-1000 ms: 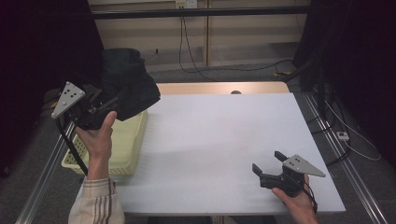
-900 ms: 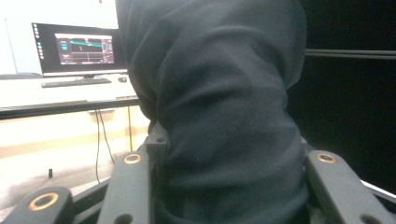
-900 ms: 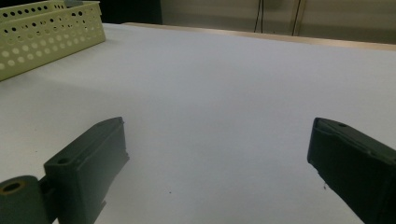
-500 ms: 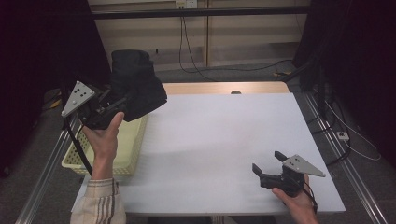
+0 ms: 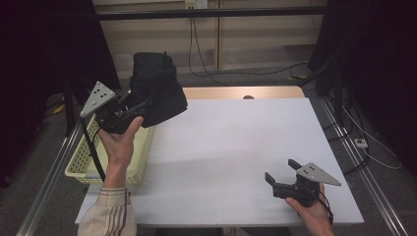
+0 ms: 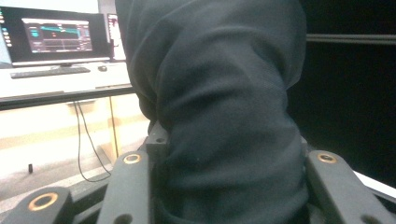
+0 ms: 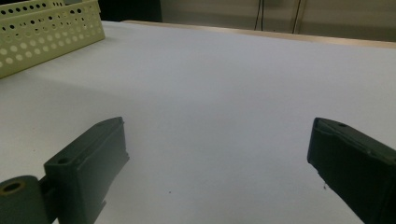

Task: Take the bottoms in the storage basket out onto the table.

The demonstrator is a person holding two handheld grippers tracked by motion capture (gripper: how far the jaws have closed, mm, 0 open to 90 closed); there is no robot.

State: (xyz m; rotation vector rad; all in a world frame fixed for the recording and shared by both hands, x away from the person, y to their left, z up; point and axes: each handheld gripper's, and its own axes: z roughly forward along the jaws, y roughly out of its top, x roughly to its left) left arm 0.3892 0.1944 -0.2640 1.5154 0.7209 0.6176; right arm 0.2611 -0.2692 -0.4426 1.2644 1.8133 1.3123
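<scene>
A bundled black garment (image 5: 157, 91) hangs in the air above the table's left edge, held up by my left gripper (image 5: 132, 109), which is shut on it. In the left gripper view the dark cloth (image 6: 219, 112) bulges between the two jaws and hides what lies beyond them. My right gripper (image 5: 281, 173) rests near the front right of the white table (image 5: 236, 142), its jaws wide apart with nothing between them. The right gripper view looks along those jaws at bare tabletop (image 7: 224, 93).
A pale yellow perforated basket (image 5: 133, 167) sits at the table's left edge, under my left hand; its corner (image 7: 46, 32) appears far left in the right gripper view. Metal rails run along both table sides. A desk with monitors (image 6: 56, 37) stands behind.
My left hand has carried the black garment to the right, from over the basket toward the table's edge. The right gripper has stayed where it was.
</scene>
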